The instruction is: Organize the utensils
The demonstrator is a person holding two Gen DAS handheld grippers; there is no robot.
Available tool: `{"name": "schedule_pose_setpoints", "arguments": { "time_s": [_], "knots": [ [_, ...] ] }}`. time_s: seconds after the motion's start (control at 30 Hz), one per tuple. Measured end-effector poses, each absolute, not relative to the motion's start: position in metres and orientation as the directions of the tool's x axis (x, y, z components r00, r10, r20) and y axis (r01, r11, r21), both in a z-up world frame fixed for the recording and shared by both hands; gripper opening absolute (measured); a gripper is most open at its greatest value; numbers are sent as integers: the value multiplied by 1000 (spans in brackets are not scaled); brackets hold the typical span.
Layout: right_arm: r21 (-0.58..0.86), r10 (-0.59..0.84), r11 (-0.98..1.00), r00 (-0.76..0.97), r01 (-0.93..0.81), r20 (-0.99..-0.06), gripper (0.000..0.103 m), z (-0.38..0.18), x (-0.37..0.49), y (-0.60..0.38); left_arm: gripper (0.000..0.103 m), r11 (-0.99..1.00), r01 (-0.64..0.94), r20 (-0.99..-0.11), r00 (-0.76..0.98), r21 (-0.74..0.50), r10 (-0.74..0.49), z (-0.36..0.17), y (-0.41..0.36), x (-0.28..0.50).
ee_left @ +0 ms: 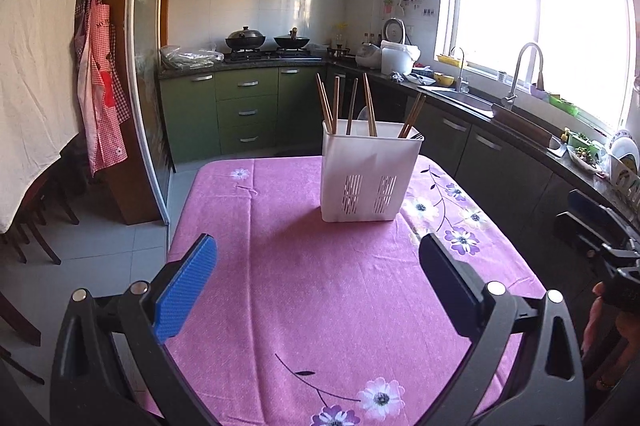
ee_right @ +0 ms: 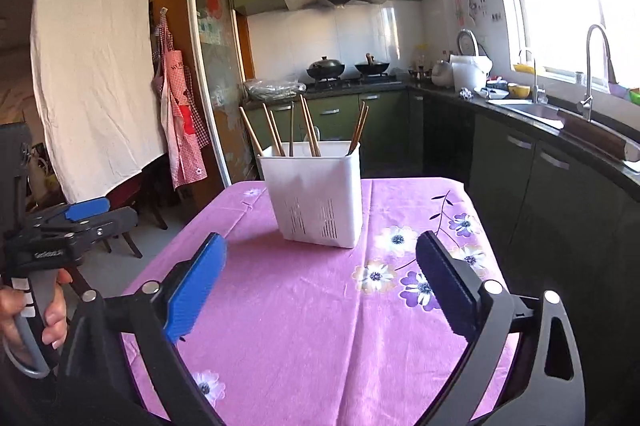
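Note:
A white slotted utensil holder (ee_left: 370, 172) (ee_right: 316, 194) stands upright on the pink flowered tablecloth (ee_left: 304, 286) (ee_right: 320, 306), towards the table's far end. Several wooden chopsticks (ee_left: 332, 104) (ee_right: 310, 126) lean inside it, and a pale spoon (ee_left: 363, 114) shows among them. My left gripper (ee_left: 318, 266) hangs open over the near half of the table, nothing between its fingers. My right gripper (ee_right: 320, 264) is also open and empty, a short way in front of the holder. Each gripper shows at the other view's edge, the right (ee_left: 592, 226) and the left (ee_right: 80, 216), the left held by a hand (ee_right: 28, 310).
Green kitchen cabinets (ee_left: 246, 110) and a stove with two black woks (ee_left: 266, 40) line the far wall. A counter with a sink (ee_left: 472, 98) and tap runs along the right under a bright window. Aprons (ee_left: 100, 74) hang at left; dark chairs (ee_right: 132, 210) stand by the table's left side.

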State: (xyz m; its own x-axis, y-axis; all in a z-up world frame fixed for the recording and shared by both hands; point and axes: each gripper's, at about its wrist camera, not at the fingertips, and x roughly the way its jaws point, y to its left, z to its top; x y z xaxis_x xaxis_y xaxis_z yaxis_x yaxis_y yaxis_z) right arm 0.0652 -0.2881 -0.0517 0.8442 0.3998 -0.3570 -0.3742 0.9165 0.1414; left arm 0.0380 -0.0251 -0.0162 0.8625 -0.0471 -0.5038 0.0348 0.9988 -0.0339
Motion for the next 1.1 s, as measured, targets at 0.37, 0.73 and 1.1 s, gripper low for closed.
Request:
{"name": "schedule_pose_setpoints", "arguments": {
  "time_s": [0.37, 0.73, 1.1],
  "knots": [
    [82, 308, 951, 909, -297, -280, 98, -24, 5, -291, 96, 1000, 6, -472, 881, -19, -15, -7, -21, -1],
    [38, 280, 959, 922, -280, -266, 98, -20, -15, -285, 96, 1000, -5, -474, 881, -19, -5, -4, -20, -13],
    [34, 296, 954, 917, -298, -269, 98, -18, -17, -283, 96, 1000, -1, -473, 881, -22, -9, -2, -22, -17]
  ]
}}
